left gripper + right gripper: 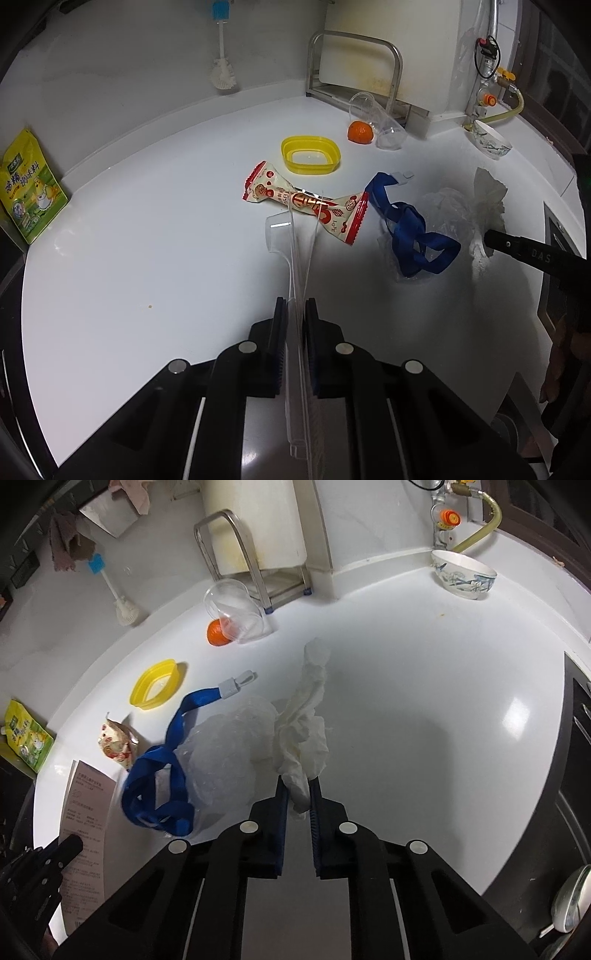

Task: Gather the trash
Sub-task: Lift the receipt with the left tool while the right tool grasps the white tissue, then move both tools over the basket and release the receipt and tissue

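Right wrist view shows the white counter (424, 701) with the litter in a loose cluster. Largest is the clear bag (229, 746), limp and slippery, best gathered by a bunched fold. A blue lanyard (159, 775) lies draped across it, floppy, easy to hook anywhere along the strap. The tissue (306, 738) touches the bag's right side; the right gripper (298, 794) has its fingers pinched on the tissue's lower end, which is soft, light and likely to tear if tugged. Left of the lanyard lies a crinkly snack wrapper (306, 201), best taken at a twisted end. The left gripper (296, 314) is clamped on a thin, stiff clear plastic strip (291, 251).
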`<control>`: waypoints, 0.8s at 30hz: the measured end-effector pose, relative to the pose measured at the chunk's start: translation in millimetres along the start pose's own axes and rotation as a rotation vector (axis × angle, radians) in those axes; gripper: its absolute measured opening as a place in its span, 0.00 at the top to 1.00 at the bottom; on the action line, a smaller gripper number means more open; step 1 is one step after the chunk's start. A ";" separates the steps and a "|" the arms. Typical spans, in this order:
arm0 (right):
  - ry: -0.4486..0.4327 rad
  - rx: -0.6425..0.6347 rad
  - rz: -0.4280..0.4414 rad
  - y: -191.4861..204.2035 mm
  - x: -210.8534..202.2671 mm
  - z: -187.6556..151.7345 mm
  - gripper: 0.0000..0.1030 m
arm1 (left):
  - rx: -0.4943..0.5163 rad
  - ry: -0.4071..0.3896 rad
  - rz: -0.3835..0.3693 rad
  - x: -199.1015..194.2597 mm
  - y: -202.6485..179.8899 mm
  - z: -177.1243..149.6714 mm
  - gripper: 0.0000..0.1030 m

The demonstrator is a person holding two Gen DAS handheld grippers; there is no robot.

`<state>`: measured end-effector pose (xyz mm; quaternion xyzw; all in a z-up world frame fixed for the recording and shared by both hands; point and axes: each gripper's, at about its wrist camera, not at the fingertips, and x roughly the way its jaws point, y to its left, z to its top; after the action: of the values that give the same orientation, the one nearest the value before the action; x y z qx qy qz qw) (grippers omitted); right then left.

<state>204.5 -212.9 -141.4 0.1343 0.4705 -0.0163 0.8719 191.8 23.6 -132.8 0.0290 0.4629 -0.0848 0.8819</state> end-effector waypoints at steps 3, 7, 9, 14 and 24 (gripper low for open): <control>-0.007 0.000 0.008 0.3 -12.0 -5.7 0.90 | 0.003 -0.012 -0.002 -7.5 -1.5 -1.6 0.89; -0.015 -0.013 0.019 2.8 -32.8 -17.9 0.90 | 0.011 -0.026 -0.005 -19.1 -5.1 -4.9 0.89; -0.018 -0.025 0.024 4.4 -45.4 -27.3 0.90 | 0.012 -0.033 -0.007 -26.9 -7.7 -7.7 0.89; -0.010 -0.044 0.043 4.6 -76.0 -55.7 0.90 | 0.015 -0.052 -0.009 -50.6 -16.7 -18.8 0.89; 0.063 -0.093 0.102 -8.1 -123.7 -128.6 0.90 | 0.013 -0.045 -0.011 -99.2 -53.1 -65.7 0.89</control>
<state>29.4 -200.8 -108.1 0.1178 0.4906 0.0542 0.8617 73.9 -8.0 -87.3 0.0304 0.4426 -0.0933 0.8913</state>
